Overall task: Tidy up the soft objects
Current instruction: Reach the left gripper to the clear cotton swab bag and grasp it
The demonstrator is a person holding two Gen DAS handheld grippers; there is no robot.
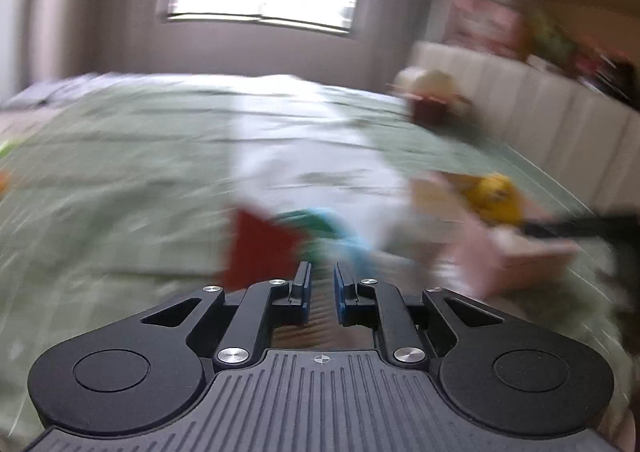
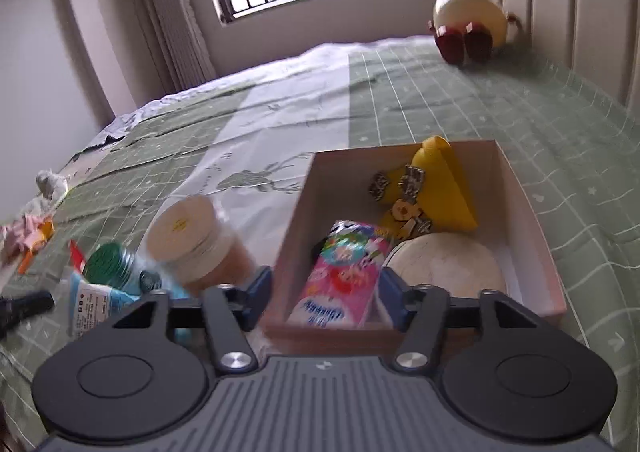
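Item: cardboard box (image 2: 516, 188) on bed (image 2: 440, 92); holds yellow plush (image 2: 444, 188), round cream cushion (image 2: 448, 268), pink tissue pack (image 2: 340, 284).
My right gripper (image 2: 324, 292): jaws well apart, pack between them, apparently released into box.
My left gripper (image 1: 322, 288): jaws nearly shut, empty.
Step, my judgement: drop-off.
Next: fetch blue packet (image 2: 90, 302) beside box.

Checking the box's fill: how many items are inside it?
3: yellow plush at the back, pink packet front-left, round cream item front-right; more may hide beneath.
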